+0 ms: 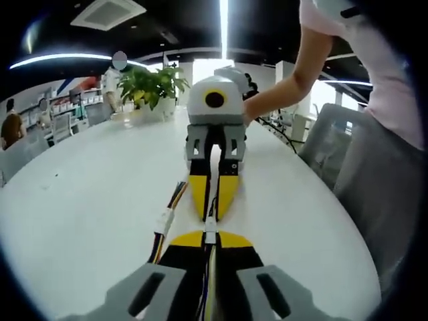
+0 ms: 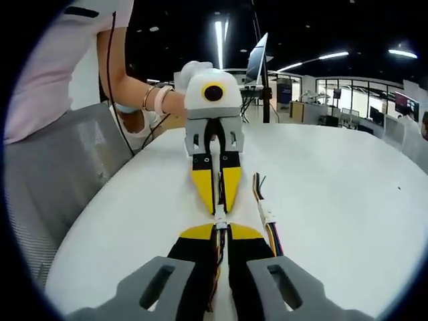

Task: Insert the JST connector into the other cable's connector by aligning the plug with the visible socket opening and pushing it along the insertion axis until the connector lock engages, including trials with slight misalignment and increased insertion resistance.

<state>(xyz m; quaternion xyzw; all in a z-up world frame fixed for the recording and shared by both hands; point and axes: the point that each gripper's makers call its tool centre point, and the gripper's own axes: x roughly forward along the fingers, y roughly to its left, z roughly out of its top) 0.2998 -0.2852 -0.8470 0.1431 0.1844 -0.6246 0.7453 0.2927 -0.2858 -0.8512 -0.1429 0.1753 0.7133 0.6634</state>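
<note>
White oval table (image 1: 87,200), potted plant (image 1: 152,85), ceiling strip lights (image 2: 219,37), grey chair (image 2: 60,174)

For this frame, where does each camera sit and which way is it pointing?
Left gripper view: rides the left hand-held gripper, looking across the white table at the right hand-held gripper; the person's arm shows.
Right gripper view: rides the right hand-held gripper, facing the left one; the person's wrist shows.
Shared: the two face each other tip to tip over the white connector, beside a loose cable.
</note>
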